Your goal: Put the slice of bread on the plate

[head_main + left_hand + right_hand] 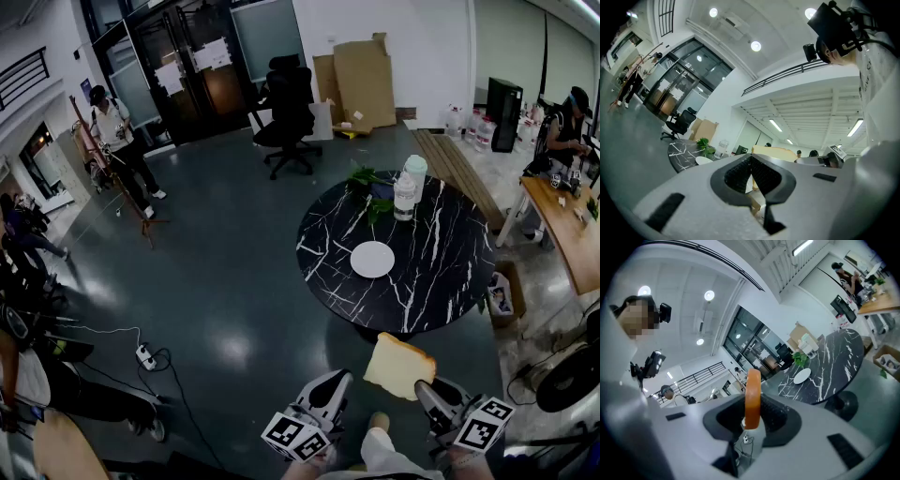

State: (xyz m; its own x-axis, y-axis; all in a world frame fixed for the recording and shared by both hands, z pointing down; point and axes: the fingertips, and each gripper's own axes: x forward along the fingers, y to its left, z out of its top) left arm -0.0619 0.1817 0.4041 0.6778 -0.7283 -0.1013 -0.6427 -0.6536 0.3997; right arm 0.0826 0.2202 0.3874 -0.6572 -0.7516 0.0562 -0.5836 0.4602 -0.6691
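Observation:
A slice of bread [398, 366], pale with a tan crust, hangs in the air short of the near edge of the round black marble table [422, 281]. My right gripper [424, 386] is shut on its lower right corner. In the right gripper view the slice [752, 399] stands edge-on between the pads. A white plate [372, 259] lies bare near the middle of the table, also seen as the plate [802, 376] ahead. My left gripper [336, 380] is shut on nothing, beside the bread to its left; its view shows the slice [773, 151] and the plate [704, 160].
At the table's far edge stand a clear jar [408, 187] and a green plant [368, 183]. A cardboard box [502, 291] sits on the floor right of the table, a wooden desk [567, 225] further right. An office chair [286, 117] and a person [117, 141] are farther back; a power strip [145, 356] lies left.

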